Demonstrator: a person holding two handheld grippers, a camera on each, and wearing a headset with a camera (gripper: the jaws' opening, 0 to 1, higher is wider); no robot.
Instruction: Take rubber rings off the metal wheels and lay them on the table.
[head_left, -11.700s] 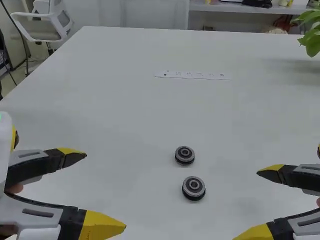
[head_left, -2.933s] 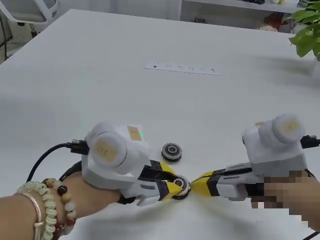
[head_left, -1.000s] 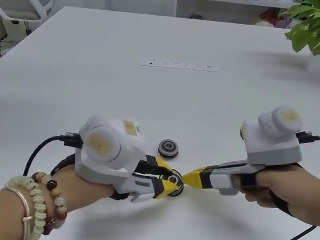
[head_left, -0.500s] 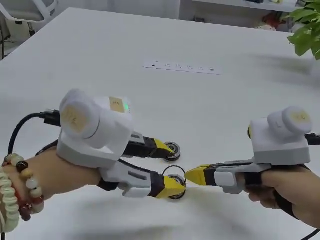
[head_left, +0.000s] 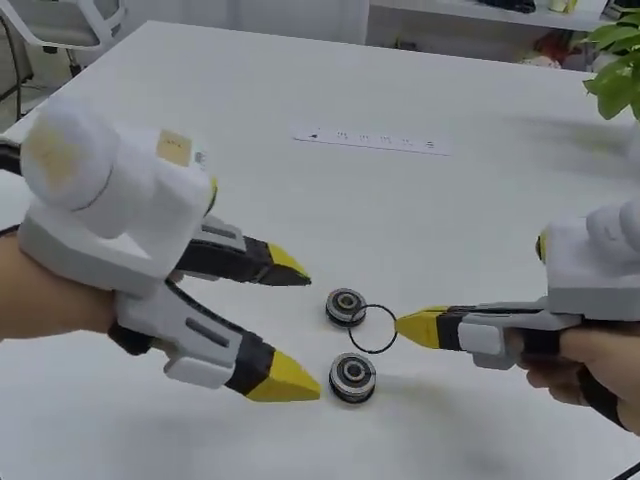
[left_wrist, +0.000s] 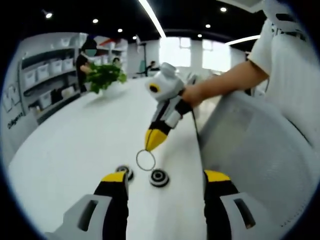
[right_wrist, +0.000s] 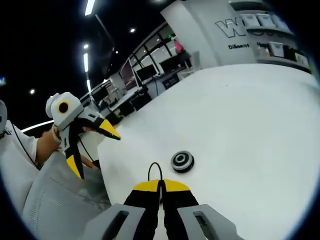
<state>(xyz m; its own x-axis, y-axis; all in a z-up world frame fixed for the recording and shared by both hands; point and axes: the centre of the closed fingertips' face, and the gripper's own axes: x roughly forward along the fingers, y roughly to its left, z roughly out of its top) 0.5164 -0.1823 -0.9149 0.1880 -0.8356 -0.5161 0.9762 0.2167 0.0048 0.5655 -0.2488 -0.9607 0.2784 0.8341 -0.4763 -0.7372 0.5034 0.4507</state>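
thin black rubber ring (head_left: 372, 352), pinched in right gripper (head_left: 399, 324)

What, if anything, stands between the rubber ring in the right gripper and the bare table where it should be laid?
Nothing visible does. The rubber ring, pinched in the right gripper, is held close by the farther metal wheel, with bare table beside it.

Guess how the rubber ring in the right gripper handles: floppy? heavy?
Likely very light: the rubber ring is a thin loop pinched by the right gripper. It looks round held by one edge, so probably springy, not limp.
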